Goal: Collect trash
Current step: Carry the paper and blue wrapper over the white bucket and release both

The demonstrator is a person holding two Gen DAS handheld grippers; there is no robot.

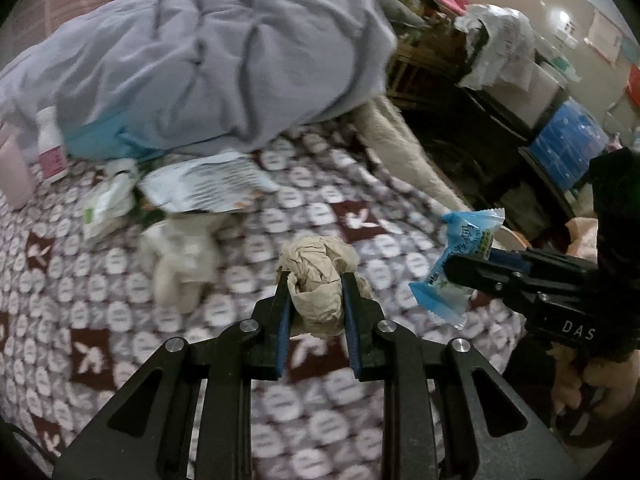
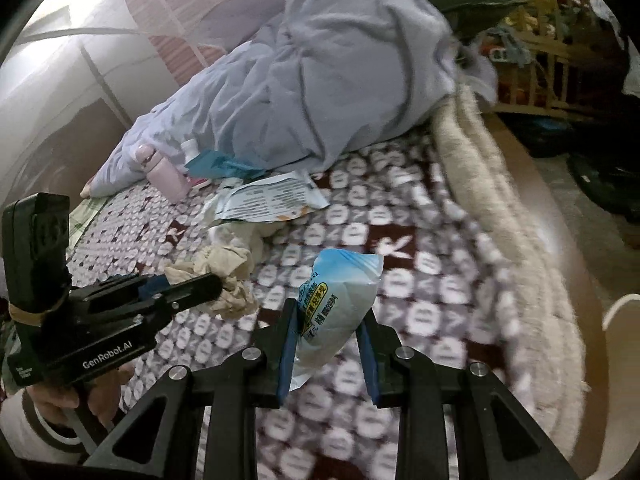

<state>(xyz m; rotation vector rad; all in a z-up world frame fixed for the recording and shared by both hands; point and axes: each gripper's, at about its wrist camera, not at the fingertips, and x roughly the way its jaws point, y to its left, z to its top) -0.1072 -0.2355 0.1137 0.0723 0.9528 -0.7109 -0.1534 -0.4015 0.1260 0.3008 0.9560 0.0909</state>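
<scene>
Left gripper [image 1: 316, 286] holds a paper wad [image 1: 320, 280] over the bed [image 1: 120, 320]; right gripper [image 2: 330, 322] holds a wrapper [image 2: 338, 304] to its right. Behind them on the bed: flat packet [image 1: 208, 188], bottle [image 2: 166, 178], duvet [image 1: 200, 60] furthest back.

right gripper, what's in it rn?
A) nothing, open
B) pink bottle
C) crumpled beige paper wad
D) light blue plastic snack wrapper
D: the right gripper is shut on the light blue plastic snack wrapper, while the crumpled beige paper wad sits in the left gripper and the pink bottle lies on the bed.
</scene>
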